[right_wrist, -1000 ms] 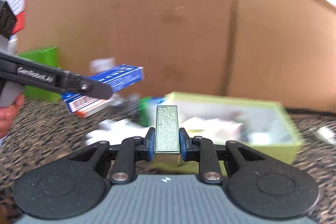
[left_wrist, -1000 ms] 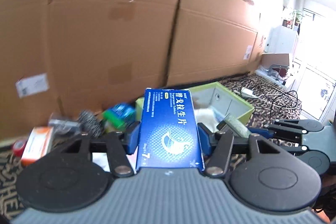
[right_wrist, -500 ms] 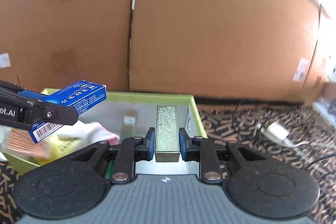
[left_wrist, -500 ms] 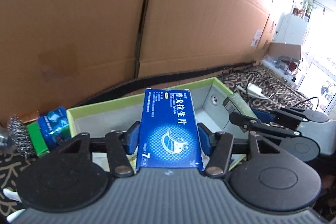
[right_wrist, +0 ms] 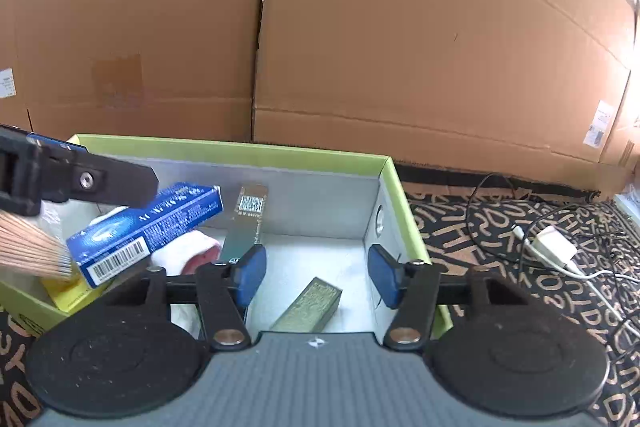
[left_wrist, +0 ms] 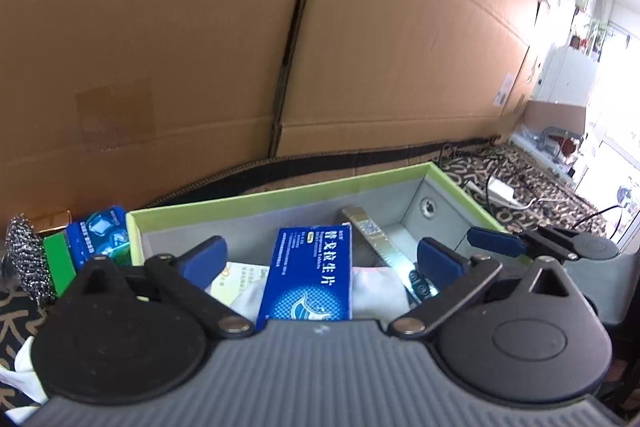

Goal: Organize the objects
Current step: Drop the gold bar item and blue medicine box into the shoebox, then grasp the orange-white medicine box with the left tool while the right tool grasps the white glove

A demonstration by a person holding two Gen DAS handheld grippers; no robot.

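A green-rimmed open box (left_wrist: pixel 280 193) (right_wrist: pixel 240 150) sits on the patterned cloth. My left gripper (left_wrist: pixel 320 255) is open above it. The blue medicine box (left_wrist: pixel 310 273) (right_wrist: pixel 148 227) lies inside on white cloth, free of the fingers. My right gripper (right_wrist: pixel 316 271) is open over the box's right end; it also shows in the left wrist view (left_wrist: pixel 496 243). The small gold box (right_wrist: pixel 310 305) lies on the box floor below the right gripper. A long silver pack (right_wrist: pixel 244 227) (left_wrist: pixel 376 243) leans against the back wall of the box.
Large cardboard boxes (right_wrist: pixel 400 47) form a wall behind. A green and blue pack (left_wrist: pixel 96 243) and a steel scourer (left_wrist: pixel 24 259) lie left of the box. A white charger (right_wrist: pixel 556 247) with cables lies on the cloth to the right.
Both grippers moved over the box and opened. The blue medicine box and the small gold box dropped out of the fingers into the box.
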